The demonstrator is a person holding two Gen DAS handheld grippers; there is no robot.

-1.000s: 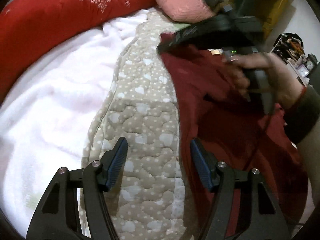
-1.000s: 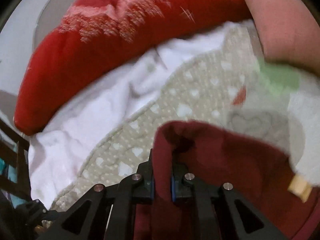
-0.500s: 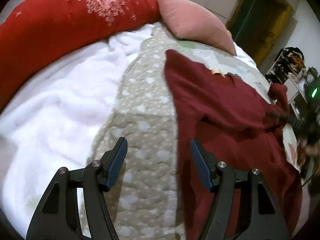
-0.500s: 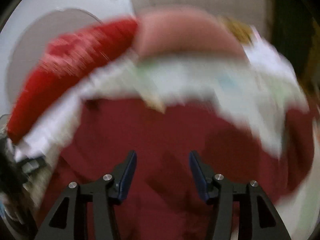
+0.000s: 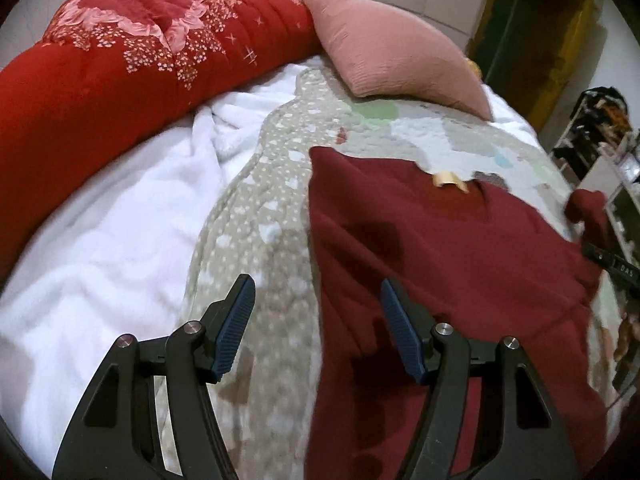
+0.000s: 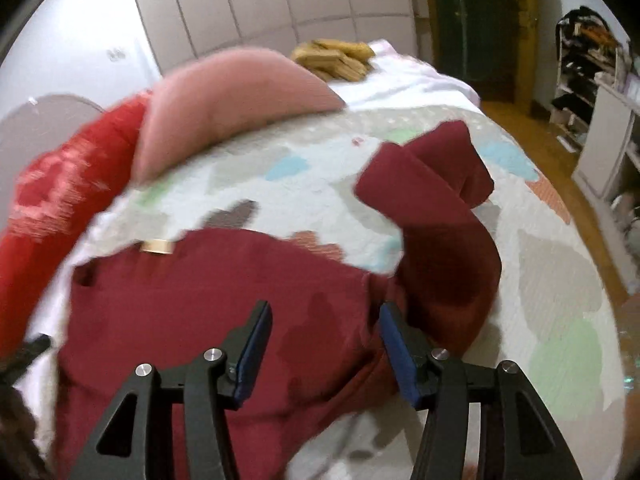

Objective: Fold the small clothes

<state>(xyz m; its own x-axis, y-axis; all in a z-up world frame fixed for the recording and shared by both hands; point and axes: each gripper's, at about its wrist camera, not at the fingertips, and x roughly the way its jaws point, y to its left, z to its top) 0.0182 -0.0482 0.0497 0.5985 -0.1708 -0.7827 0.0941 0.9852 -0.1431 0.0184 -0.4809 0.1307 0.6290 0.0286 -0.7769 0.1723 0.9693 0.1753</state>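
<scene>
A bedroom, a quilted patchwork bedspread (image 5: 260,216) filling the left wrist view, white fleece blanket (image 5: 104,240) at left, red floral duvet (image 5: 120,64) and pink cushion (image 5: 392,52) across the top. The maroon sweater (image 5: 460,264) lies spread at centre right; the left gripper (image 5: 318,322) hangs above its left edge, jaws parted, empty. In the right wrist view the same sweater (image 6: 208,300) fills the lower centre, its sleeve (image 6: 440,208) crumpled toward the upper right. The right gripper (image 6: 324,344) is spread wide, holding nothing. Best next, I'd say: pinch that sleeve near its cuff and lay it flat across the body.
</scene>
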